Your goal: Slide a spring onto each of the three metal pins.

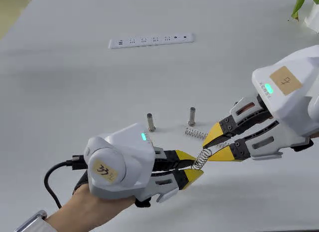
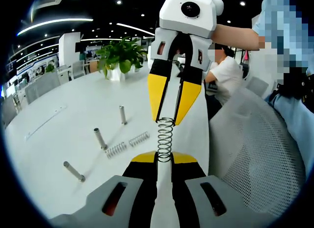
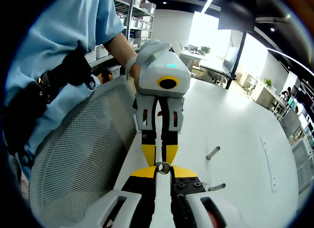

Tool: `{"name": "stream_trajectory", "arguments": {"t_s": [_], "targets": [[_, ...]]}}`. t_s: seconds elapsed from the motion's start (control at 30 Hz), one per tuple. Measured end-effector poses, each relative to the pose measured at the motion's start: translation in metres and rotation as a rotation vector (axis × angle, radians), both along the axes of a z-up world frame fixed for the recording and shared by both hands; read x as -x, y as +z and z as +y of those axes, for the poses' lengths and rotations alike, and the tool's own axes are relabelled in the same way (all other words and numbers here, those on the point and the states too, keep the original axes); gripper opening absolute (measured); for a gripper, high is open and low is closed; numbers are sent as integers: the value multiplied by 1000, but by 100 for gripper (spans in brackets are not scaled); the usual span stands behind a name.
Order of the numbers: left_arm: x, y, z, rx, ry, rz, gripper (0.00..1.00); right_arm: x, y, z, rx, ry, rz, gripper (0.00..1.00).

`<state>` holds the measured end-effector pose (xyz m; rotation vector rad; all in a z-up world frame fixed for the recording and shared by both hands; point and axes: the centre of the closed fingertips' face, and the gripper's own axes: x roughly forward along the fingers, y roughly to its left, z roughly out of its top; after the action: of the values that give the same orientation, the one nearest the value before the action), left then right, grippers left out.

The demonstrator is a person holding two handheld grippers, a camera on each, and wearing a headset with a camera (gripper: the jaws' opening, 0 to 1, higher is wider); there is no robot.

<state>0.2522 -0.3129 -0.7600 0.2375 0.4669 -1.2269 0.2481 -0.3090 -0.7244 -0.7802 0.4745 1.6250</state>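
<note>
head view: one spring (image 1: 201, 158) hangs in the air, left gripper (image 1: 198, 165) clenched on one end, right gripper (image 1: 208, 152) clenched on the other, nearest pin (image 1: 150, 122) well apart. risk: pulling apart stretches the coil, or it flicks loose.

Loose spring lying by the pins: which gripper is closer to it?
Right. The right gripper has its yellow tips just beside the loose spring. The left gripper is farther off, at the other end of the held spring that both pinch.
</note>
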Motion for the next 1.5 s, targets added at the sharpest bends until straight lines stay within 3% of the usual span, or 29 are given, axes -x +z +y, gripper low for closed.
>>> {"name": "stream_trajectory", "arguments": {"t_s": [0.4,0.57,0.77,1.03,1.5], "targets": [[0,1,-1,5,-3,-10,6,-1,1,-1,1,-15,4,7],[0,1,-2,-1,-8,-14,6,-3,1,-1,7,-43,6,27],[1,0,-4,-20,-29,-28,6,-1,1,-1,26,-35,33,24],[2,-3,-7,-41,-51,-46,6,3,-11,-5,77,-17,79,21],[6,-7,-10,-71,-75,-41,6,8,-22,-4,159,23,86,13]]}}
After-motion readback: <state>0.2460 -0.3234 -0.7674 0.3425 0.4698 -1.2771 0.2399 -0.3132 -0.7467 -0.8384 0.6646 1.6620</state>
